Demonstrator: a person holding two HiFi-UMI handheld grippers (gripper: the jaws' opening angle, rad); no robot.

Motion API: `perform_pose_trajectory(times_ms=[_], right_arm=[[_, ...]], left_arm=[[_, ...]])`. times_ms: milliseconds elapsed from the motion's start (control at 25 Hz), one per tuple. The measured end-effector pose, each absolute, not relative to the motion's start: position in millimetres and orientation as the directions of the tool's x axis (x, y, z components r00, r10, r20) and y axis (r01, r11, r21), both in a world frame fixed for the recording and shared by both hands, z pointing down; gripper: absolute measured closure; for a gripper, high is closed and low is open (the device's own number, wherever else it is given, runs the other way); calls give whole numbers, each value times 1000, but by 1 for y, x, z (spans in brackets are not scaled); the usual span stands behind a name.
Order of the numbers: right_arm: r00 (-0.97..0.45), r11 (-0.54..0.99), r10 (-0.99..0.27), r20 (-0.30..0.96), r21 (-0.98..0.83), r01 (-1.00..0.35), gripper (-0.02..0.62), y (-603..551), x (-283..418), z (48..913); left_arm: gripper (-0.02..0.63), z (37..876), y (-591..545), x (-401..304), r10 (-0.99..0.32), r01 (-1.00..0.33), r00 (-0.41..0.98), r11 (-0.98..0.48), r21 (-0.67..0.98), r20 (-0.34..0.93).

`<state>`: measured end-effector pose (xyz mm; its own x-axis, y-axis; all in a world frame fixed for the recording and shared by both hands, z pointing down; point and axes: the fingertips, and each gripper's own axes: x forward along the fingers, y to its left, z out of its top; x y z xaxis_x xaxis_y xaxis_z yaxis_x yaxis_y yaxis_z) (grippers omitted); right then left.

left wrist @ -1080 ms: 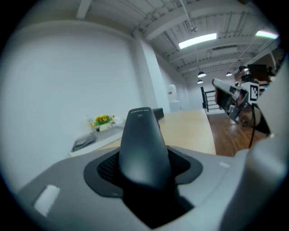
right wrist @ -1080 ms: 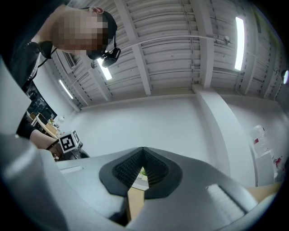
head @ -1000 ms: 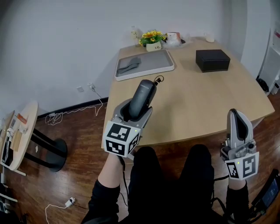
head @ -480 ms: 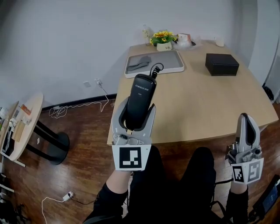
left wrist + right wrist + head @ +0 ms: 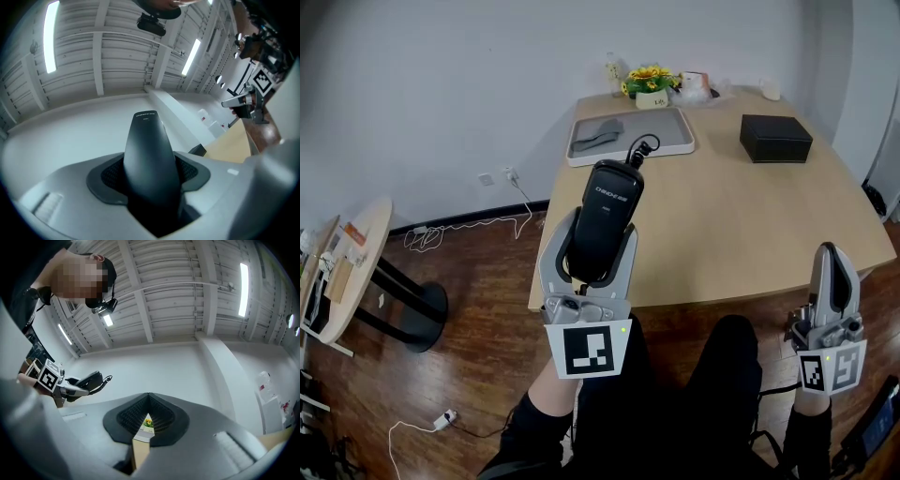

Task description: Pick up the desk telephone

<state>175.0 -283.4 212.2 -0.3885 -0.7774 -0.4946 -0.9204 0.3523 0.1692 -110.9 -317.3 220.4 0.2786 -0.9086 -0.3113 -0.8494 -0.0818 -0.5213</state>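
The black telephone handset (image 5: 607,211) stands up out of my left gripper (image 5: 599,227), which is shut on its lower part, above the person's lap and in front of the desk's near edge. A short curl of cord (image 5: 639,148) sticks out of the handset's top end. In the left gripper view the handset (image 5: 150,154) fills the space between the pads. My right gripper (image 5: 832,255) hangs at the lower right, beside the desk's right corner, shut with nothing in it. In the right gripper view its pads (image 5: 136,416) meet at the tips.
The wooden desk (image 5: 722,216) carries a grey tray (image 5: 670,141) with a cloth, a black box (image 5: 776,138) and a pot of yellow flowers (image 5: 649,84) at the far edge. A small round side table (image 5: 347,272) stands at the left. Cables lie on the floor.
My left gripper has risen with the handset and rolled, so its marker cube faces squarely toward the camera. The right gripper has stayed where it was.
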Motion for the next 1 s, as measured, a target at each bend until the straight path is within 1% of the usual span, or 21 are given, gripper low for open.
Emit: perform_pose_trajectory(times_ms=[560,1000], right_arm=[[-395,355,-780,-485,176,-918,595,-285,174,214],[-418,363,-787,-453,207,-908,595,-287,166,218]], left_arm=[[344,225,-322,-113,-915,-840,261,-59,-539,-307],[344,227,-324,-114,-918,-838,262,-63,-541,-298]])
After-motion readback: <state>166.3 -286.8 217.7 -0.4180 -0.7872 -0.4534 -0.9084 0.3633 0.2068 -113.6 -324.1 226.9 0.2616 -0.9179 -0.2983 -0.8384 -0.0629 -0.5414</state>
